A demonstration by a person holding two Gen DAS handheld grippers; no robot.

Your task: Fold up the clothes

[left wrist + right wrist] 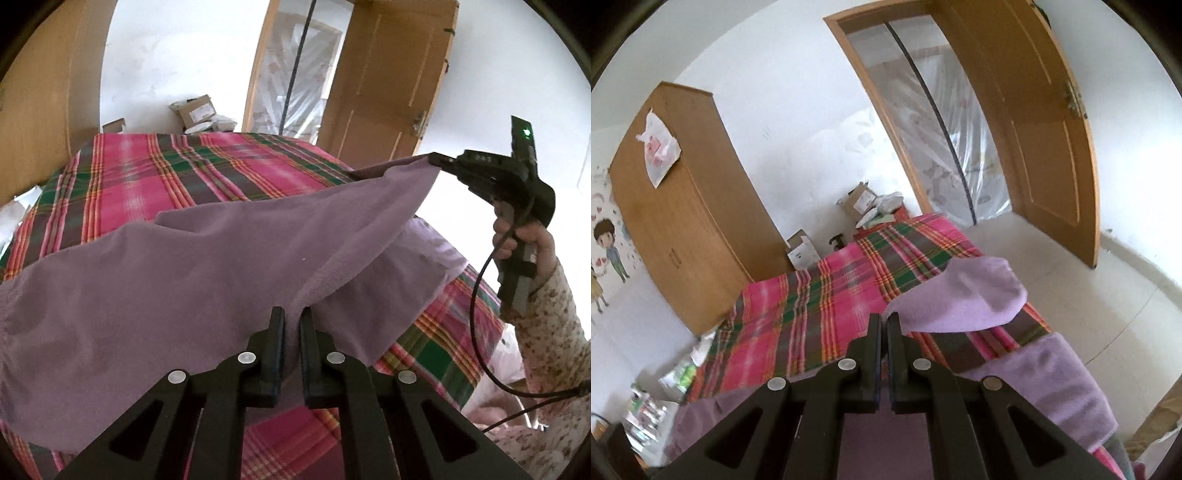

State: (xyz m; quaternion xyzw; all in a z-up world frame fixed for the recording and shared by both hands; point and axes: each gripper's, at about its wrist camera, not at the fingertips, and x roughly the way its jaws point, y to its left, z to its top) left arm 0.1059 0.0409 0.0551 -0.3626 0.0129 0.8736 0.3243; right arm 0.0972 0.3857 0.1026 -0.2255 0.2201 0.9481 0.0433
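A purple garment (177, 280) hangs stretched above the plaid bed cover (155, 173). My left gripper (293, 317) is shut on a fold of its near edge. My right gripper (436, 159), held by a hand in a floral sleeve, pinches the far corner high at the right. In the right wrist view my right gripper (884, 321) is shut on the purple garment (964, 299), whose corner flops over to the right. More of the cloth drapes below and to the right. The part between the jaws is hidden.
The plaid bed cover (820, 314) spreads ahead. A wooden wardrobe (683, 214) stands left, cardboard boxes (860, 201) lie past the bed's far end, and an open wooden door (1034, 122) stands right beside a plastic-curtained doorway. A black cable (487, 332) hangs from the right gripper.
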